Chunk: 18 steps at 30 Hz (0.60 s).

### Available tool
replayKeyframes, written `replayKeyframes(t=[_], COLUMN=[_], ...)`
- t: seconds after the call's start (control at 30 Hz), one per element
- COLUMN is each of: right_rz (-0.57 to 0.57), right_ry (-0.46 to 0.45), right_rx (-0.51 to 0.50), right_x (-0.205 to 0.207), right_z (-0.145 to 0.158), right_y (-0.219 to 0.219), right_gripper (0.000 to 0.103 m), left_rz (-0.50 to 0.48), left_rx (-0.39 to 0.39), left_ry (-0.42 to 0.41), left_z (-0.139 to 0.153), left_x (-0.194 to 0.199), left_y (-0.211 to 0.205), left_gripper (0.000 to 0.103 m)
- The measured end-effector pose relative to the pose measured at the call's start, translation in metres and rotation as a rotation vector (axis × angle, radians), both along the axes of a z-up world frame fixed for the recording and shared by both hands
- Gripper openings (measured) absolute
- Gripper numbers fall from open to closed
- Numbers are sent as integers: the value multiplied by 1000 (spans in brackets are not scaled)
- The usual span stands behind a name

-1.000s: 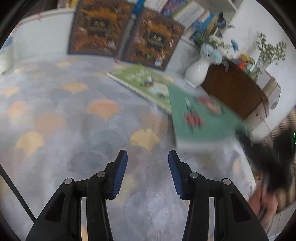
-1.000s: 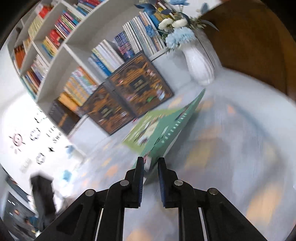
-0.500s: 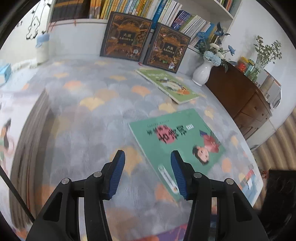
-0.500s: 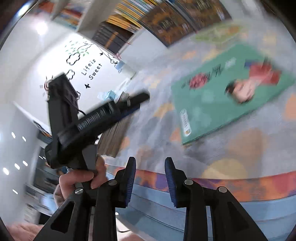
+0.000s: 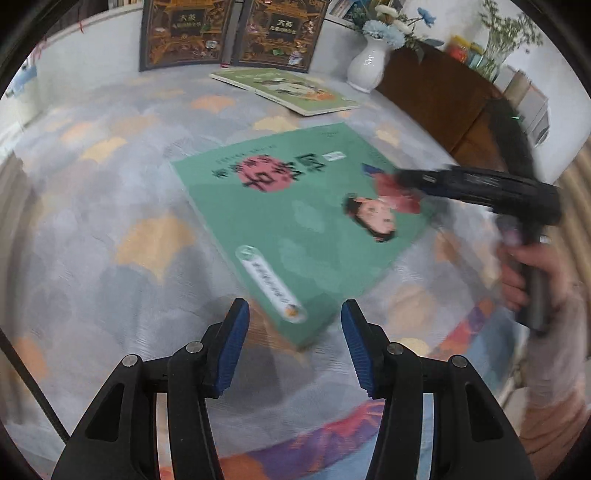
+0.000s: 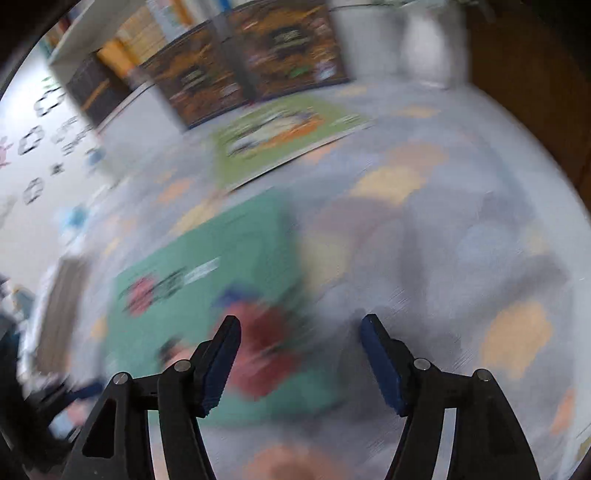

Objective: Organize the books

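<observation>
The green book (image 5: 295, 221) lies flat on the patterned rug (image 5: 110, 184), cover up, its near corner just ahead of the left claw (image 5: 293, 332), whose jaws stand apart with nothing pinched between them. The right claw (image 6: 299, 350) hangs over the book's far side; its jaws have just been opening and are wide apart, gripping nothing, though that view is badly blurred. A second, lighter green book (image 5: 288, 88) lies flat further back, near two dark books (image 5: 229, 33) leaning upright against the shelf and a white vase (image 5: 365, 66). Judging by this, the tidying is at an early stage: both flat books remain loose on the rug, not yet stacked or shelved.
</observation>
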State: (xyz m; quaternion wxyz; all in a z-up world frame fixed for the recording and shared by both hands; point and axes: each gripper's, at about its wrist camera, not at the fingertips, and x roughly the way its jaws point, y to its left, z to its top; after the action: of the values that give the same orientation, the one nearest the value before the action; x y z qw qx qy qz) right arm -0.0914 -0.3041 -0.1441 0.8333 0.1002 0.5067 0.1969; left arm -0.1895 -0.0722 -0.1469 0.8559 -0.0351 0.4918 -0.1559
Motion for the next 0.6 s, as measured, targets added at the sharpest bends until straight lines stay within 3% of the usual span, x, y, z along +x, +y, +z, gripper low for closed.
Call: replayKeyframes(t=[0.13, 0.2, 0.3, 0.37, 0.43, 0.53, 0.6], right_rz=[152, 291, 412, 384, 365, 426, 481], right_ry=[46, 76, 85, 17, -43, -103, -112], right_rx=[-18, 26, 61, 29, -1, -47, -158], right_x=[-54, -85, -98, -80, -49, 1, 29], right_z=[0, 3, 12, 22, 35, 36, 21], right_y=[40, 66, 80, 74, 68, 88, 115], right_gripper=[76, 75, 71, 71, 71, 71, 71], left_rz=[125, 221, 269, 253, 246, 231, 234], left_rx=[67, 124, 85, 13, -6, 7, 30], left_ry=[-18, -28, -22, -15, -18, -11, -26], left_z=[4, 6, 10, 13, 12, 4, 2], left_x=[8, 8, -1, -14, -25, -34, -38], left_y=[34, 53, 79, 85, 80, 66, 60], left_gripper=[52, 52, 52, 52, 52, 53, 56])
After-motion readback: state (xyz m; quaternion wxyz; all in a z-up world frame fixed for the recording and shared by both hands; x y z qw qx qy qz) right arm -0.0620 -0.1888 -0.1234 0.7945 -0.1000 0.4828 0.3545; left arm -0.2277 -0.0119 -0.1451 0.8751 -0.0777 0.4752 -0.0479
